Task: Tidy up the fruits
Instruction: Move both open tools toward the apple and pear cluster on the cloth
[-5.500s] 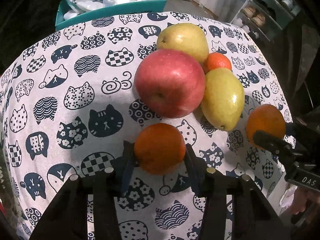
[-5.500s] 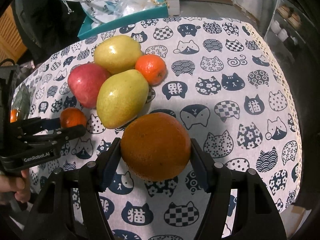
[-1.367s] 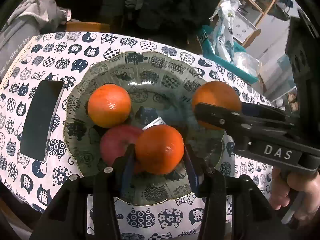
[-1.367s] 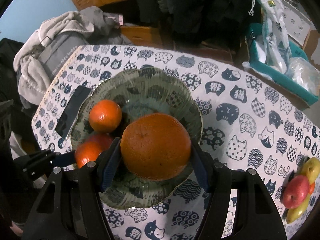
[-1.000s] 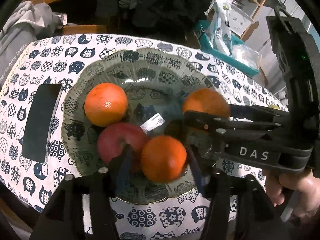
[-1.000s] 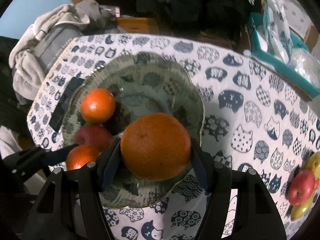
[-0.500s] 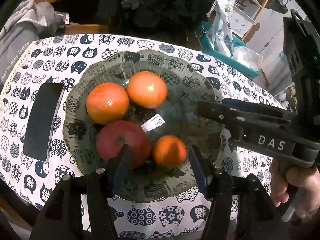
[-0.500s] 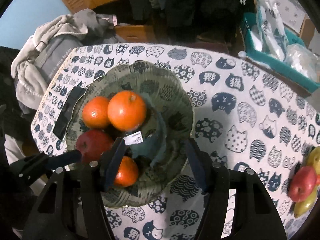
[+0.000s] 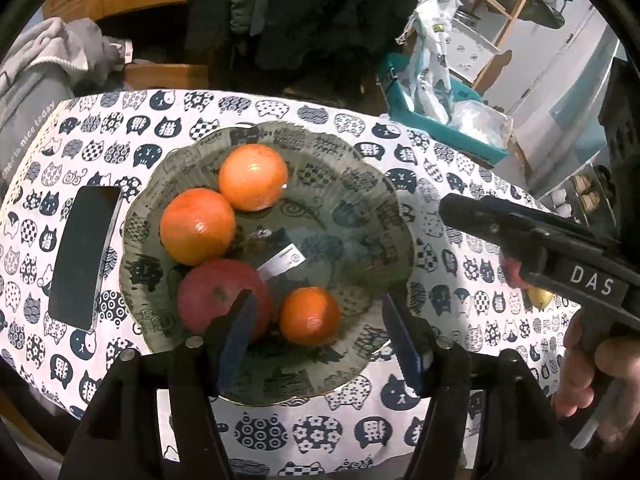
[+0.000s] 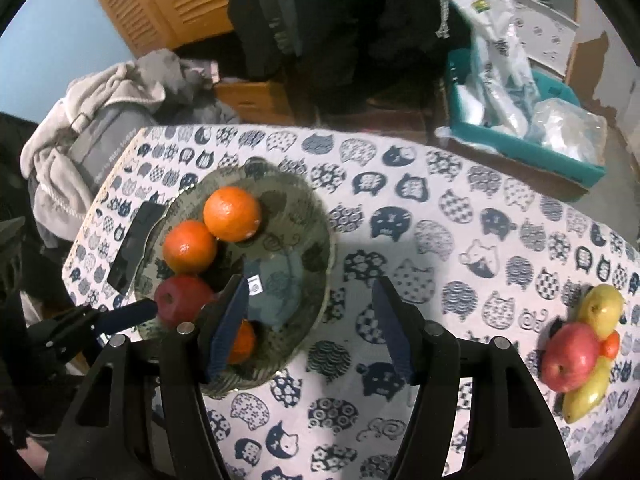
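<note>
A glass plate [image 9: 372, 216] [image 10: 304, 216] on the cat-print cloth holds two oranges [image 9: 253, 177] [image 9: 197, 226], a red apple [image 9: 216, 300] and a small mandarin [image 9: 310, 316]. My left gripper [image 9: 318, 338] is open and empty above the plate's near rim. My right gripper [image 10: 306, 322] is open and empty over the plate's right edge; it also shows in the left wrist view [image 9: 532, 240]. At the far right lie a red apple [image 10: 570, 358], two yellow pears [image 10: 602, 306] and a mandarin [image 10: 610, 346].
A black phone [image 9: 82, 256] lies left of the plate. A teal bin of plastic bags [image 10: 520, 120] stands beyond the table. Grey clothing [image 10: 92, 128] is piled past the left end. The table edge runs close to the plate's near side.
Both grippers let go of their oranges into the plate and opened. Since half a second ago both have drawn back and up; the right gripper has shifted right, off the plate.
</note>
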Motion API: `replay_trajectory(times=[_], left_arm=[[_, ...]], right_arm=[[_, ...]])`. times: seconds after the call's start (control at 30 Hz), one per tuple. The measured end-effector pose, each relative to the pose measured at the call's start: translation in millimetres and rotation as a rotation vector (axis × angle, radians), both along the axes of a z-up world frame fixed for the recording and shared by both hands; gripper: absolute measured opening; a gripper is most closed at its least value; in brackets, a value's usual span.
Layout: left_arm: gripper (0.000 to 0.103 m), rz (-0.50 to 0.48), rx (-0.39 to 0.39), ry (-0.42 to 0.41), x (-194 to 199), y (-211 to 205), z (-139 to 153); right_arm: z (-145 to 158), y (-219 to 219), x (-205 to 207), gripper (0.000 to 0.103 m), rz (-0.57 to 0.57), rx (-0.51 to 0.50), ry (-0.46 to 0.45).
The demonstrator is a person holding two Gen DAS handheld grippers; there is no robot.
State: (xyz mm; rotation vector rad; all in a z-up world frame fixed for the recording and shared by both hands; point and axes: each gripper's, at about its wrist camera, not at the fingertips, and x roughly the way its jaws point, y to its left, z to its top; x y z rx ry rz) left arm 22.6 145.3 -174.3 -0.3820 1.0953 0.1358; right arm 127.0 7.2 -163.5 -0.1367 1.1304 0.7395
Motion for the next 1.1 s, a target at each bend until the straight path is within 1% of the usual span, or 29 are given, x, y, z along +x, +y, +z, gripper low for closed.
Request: replay_trajectory(times=[0.13,0.23,0.3,0.4,0.47,0.53,0.67,0.77,0.87,0.9,0.97,1.1], left_arm=[[0.066,-0.016,-0.009,-0.01,3.5,-10.7,6.5],[0.067,-0.035,-0.019,-0.019,6.8,-21.5,11.5],[0.07,-0.053,-0.011,-0.029,9.2,-30.3,15.1],[0.072,-0.079,0.003,-0.038,12.3,-43.6,19.2],[0.072,-0.092,0.006,-0.038,14.8,-50.7,20.1],[0.072,-0.105,0.001,-0.034,17.5,-57.4,20.6],[0.072,-0.124,-0.023,-0.024,22.8,-69.9,20.8],[0.072,-0.141,-0.013,-0.022,25.6,-82.6,22.1],[0.074,-0.161,-0.001,-0.023,27.3,-95.6,23.4],[0.077,-0.167,0.004,-0.024,27.7,-100.1,23.9],[0.077,-0.179,0.016,-0.028,28.9,-108.6,24.8],[0.077,-0.208,0.035,-0.022,34.5,-124.1,24.0]], right_arm=[[8.8,-17.9,2.0,0.066,-0.038,-0.005,-0.032],[13.2,-33.4,4.0,0.068,-0.071,-0.001,-0.039],[15.9,-42.9,4.8,0.068,-0.089,-0.001,-0.044],[20.3,-57.6,6.1,0.069,-0.112,-0.013,-0.06],[22.7,-68.2,6.5,0.069,-0.128,-0.018,-0.07],[24.5,-81.0,6.9,0.072,-0.146,-0.008,-0.07],[26.8,-103.0,6.9,0.072,-0.175,-0.015,-0.078],[28.6,-116.9,6.3,0.073,-0.187,-0.03,-0.086],[29.8,-133.2,4.7,0.077,-0.209,-0.056,-0.111],[29.7,-138.1,4.5,0.077,-0.215,-0.073,-0.122],[28.7,-148.3,4.8,0.077,-0.227,-0.101,-0.134],[26.6,-174.1,8.7,0.077,-0.266,-0.106,-0.128]])
